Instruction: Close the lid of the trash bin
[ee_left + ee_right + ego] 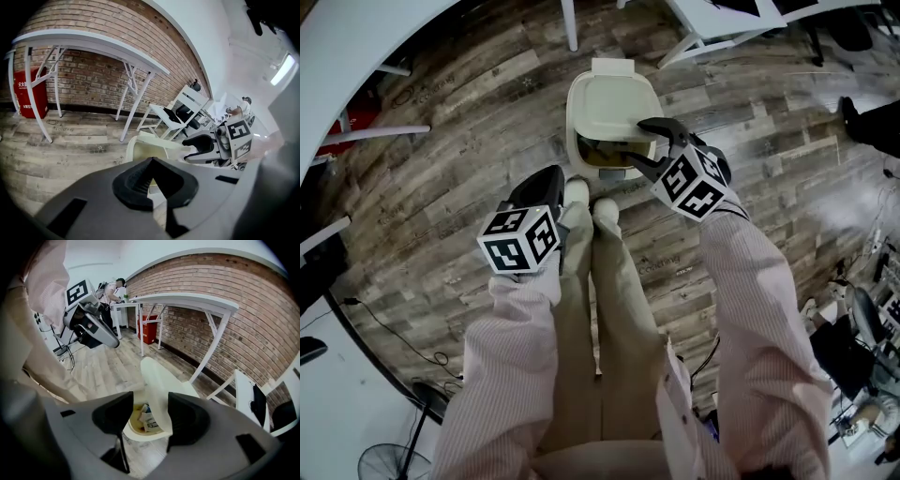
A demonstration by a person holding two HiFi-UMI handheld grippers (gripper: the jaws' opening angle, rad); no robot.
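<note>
**Lid up, right tongs at its edge**

Right tongs [149, 411]: spread, straddling the free edge of the lid [161, 380]. Not pinching. Whether either jaw actually touches the plastic I can't say; neither the right gripper view nor the head view settles it. Left tongs [152, 161]: pressed together, nothing in them. They hang low and near, just left of the person's shoes [586, 192] and apart from the bin.

Bin [573, 131]: cream, on the plank floor [459, 141] just beyond the shoes, mouth open. The lid stands raised from the far side, where the hinge seems to be. Rubbish [144, 420] shows inside, below the rim, and looks low enough not to block closing.

Step in hand, as I judge it: bringing the lid down with the right tongs.
- No clamp needed.
- Set one jaw against the lid's far face, close to the free edge.
- Draw it toward the near side along the hinge arc, not straight down.
- Slow past the tipping point, so it doesn't slam or shove a probably light bin along the floor.
- The left tongs could steady the rim if the bin shifts.
- Finish with a press on the near edge to seat it.
</note>
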